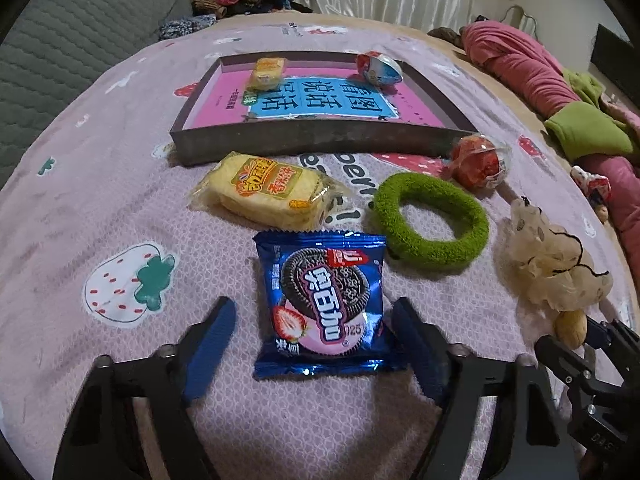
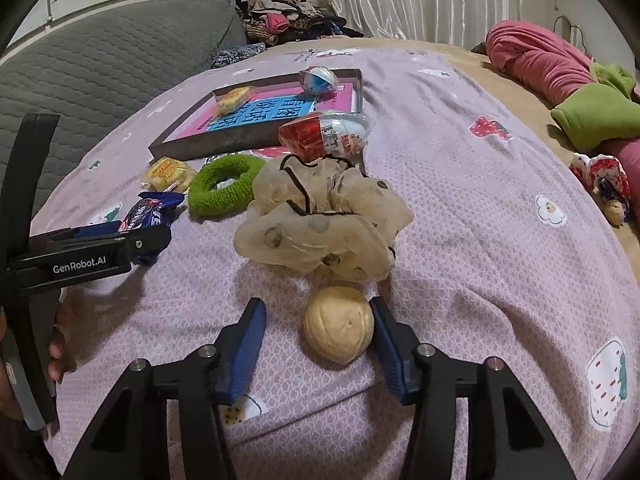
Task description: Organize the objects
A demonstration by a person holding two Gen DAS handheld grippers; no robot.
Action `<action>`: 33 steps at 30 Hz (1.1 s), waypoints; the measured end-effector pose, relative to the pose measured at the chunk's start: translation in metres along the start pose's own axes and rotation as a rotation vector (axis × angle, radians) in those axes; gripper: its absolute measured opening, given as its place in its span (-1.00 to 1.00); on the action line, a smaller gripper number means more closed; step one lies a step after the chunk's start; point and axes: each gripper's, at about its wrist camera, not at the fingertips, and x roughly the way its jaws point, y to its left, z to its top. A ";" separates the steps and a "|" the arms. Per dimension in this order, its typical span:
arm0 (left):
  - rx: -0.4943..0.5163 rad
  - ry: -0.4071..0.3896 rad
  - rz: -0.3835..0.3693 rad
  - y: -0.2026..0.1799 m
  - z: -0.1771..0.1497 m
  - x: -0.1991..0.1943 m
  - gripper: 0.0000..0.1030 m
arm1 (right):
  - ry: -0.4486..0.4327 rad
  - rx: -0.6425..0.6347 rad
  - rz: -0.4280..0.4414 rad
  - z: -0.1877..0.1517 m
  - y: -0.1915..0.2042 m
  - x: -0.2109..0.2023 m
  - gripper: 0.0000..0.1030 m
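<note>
My left gripper (image 1: 310,320) is open, its blue fingers on either side of a blue Oreo packet (image 1: 320,300) lying on the bed; it also shows in the right wrist view (image 2: 150,214). My right gripper (image 2: 318,320) is open around a tan walnut (image 2: 338,330), whose right side touches the right finger. A shallow tray (image 1: 312,146) at the back holds a yellow snack pack (image 1: 267,74) and a blue-and-white egg toy (image 1: 378,68). In front of the tray lie a yellow cracker pack (image 1: 268,190), a green scrunchie (image 1: 430,224), a red egg toy (image 1: 480,162) and a beige scrunchie (image 2: 320,220).
The pink patterned bedspread (image 2: 480,240) covers the bed. Pink and green clothes (image 2: 560,76) lie at the right edge, a small wrapped toy (image 2: 604,176) near them. A grey quilted sofa (image 2: 100,68) stands at the left, clothes piled behind it.
</note>
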 end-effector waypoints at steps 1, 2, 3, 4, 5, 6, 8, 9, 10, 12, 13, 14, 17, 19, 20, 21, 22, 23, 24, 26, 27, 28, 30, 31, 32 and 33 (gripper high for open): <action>0.000 0.006 -0.015 0.000 0.000 0.001 0.16 | -0.003 0.000 0.000 0.000 0.000 0.000 -0.01; -0.002 0.011 -0.025 0.000 0.001 0.002 0.12 | -0.004 -0.002 -0.002 0.000 0.000 0.000 -0.02; 0.000 0.008 -0.019 0.000 0.001 0.002 0.12 | -0.005 -0.002 -0.002 0.000 0.000 0.000 -0.03; 0.007 0.006 -0.014 -0.002 0.001 0.002 0.12 | -0.006 0.000 -0.001 0.000 0.000 0.000 -0.04; 0.014 0.003 -0.008 -0.004 0.001 0.002 0.11 | -0.008 0.000 -0.002 0.000 0.000 0.000 -0.07; 0.022 0.000 -0.001 -0.005 0.000 0.002 0.10 | -0.011 0.001 -0.003 -0.001 -0.001 0.000 -0.08; 0.028 -0.008 0.006 -0.007 -0.001 0.000 0.06 | -0.016 0.004 -0.001 0.000 -0.002 -0.001 -0.18; 0.034 -0.010 0.012 -0.008 -0.001 0.000 0.06 | -0.017 0.007 0.004 0.000 -0.003 -0.001 -0.20; 0.041 -0.013 0.016 -0.008 -0.002 0.000 0.05 | -0.015 0.011 0.010 0.000 -0.004 0.000 -0.26; 0.051 -0.015 0.024 -0.009 -0.003 0.000 0.05 | -0.016 0.016 0.013 0.000 -0.006 -0.001 -0.32; 0.054 -0.018 0.027 -0.010 -0.003 0.000 0.04 | -0.016 0.017 0.014 0.000 -0.007 -0.001 -0.33; 0.060 -0.021 0.030 -0.010 -0.004 0.000 0.04 | -0.018 0.018 0.015 0.000 -0.007 -0.001 -0.35; 0.060 -0.027 0.026 -0.009 -0.004 -0.001 0.04 | -0.018 0.016 0.023 -0.001 -0.008 -0.001 -0.35; 0.061 -0.027 0.025 -0.010 -0.005 -0.001 0.04 | -0.018 0.013 0.025 -0.002 -0.008 -0.002 -0.35; 0.061 -0.028 0.026 -0.009 -0.005 -0.001 0.04 | -0.015 0.013 0.027 -0.002 -0.009 -0.001 -0.35; 0.057 -0.031 0.024 -0.009 -0.005 -0.001 0.04 | -0.014 0.015 0.028 -0.003 -0.009 -0.001 -0.35; 0.057 -0.032 0.024 -0.009 -0.005 -0.001 0.04 | -0.016 0.014 0.028 -0.004 -0.009 -0.002 -0.35; 0.057 -0.032 0.024 -0.008 -0.005 -0.002 0.04 | -0.019 0.012 0.028 -0.004 -0.009 -0.004 -0.35; 0.056 -0.033 0.023 -0.008 -0.006 -0.002 0.04 | -0.023 0.010 0.029 -0.005 -0.008 -0.005 -0.35; 0.042 -0.033 0.022 -0.005 -0.006 -0.003 0.04 | -0.029 -0.002 0.032 -0.007 -0.005 -0.008 -0.35; 0.037 -0.032 0.020 -0.004 -0.006 -0.004 0.04 | -0.030 -0.007 0.036 -0.008 -0.004 -0.008 -0.35; 0.035 -0.032 0.022 -0.004 -0.005 -0.004 0.04 | -0.031 -0.014 0.040 -0.009 -0.002 -0.010 -0.35; 0.033 -0.034 0.024 -0.003 -0.006 -0.006 0.04 | -0.033 -0.016 0.048 -0.011 0.001 -0.011 -0.35; 0.034 -0.034 0.024 -0.002 -0.006 -0.007 0.04 | -0.034 -0.019 0.056 -0.011 0.003 -0.012 -0.35; 0.035 -0.036 0.024 -0.002 -0.006 -0.008 0.04 | -0.037 -0.026 0.058 -0.011 0.006 -0.013 -0.35; 0.034 -0.037 0.026 -0.001 -0.006 -0.009 0.04 | -0.036 -0.033 0.063 -0.010 0.009 -0.014 -0.35</action>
